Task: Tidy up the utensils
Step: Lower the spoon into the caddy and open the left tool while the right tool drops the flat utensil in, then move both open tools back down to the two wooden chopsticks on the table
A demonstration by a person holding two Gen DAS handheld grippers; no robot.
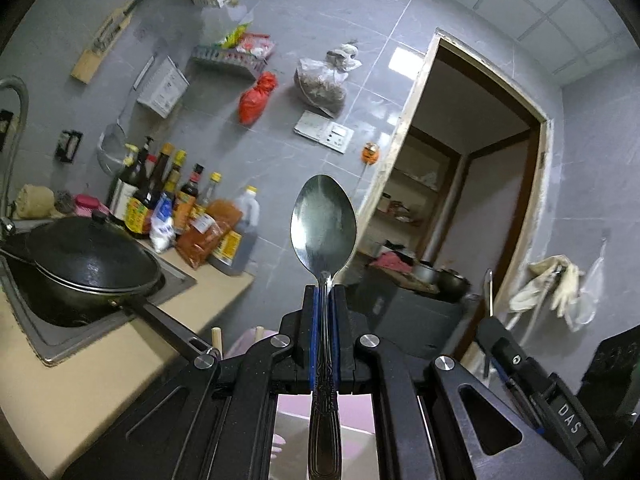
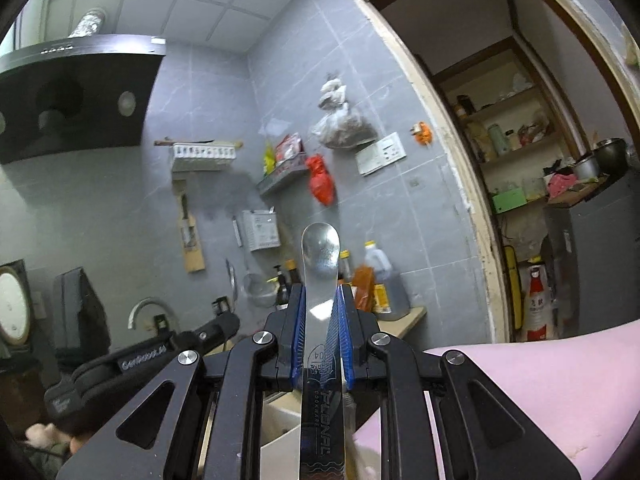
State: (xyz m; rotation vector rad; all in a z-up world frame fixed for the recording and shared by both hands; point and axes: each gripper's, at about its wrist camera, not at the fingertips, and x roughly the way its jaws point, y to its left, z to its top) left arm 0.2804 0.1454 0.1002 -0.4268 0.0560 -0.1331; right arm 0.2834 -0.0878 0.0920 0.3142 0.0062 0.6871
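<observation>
Two utensils held aloft, one per tool

The left tool (image 1: 325, 292) is clamped on a spoon (image 1: 324, 224); the right tool (image 2: 323, 292) is clamped on a flat steel utensil (image 2: 321, 256). Both are raised above the counter (image 1: 80, 380). Slippage is possible, since smooth narrow handles can pivot between the pads.

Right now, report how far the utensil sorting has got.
Done: nothing visibly put away; neither view shows a utensil in its final place.
In hand: the left gripper is shut on a spoon, bowl pointing forward; the right gripper is shut on a flat steel utensil stamped FLONAL.
Left: both still need setting down. A white container sits below the right gripper, contents unclear.
</observation>
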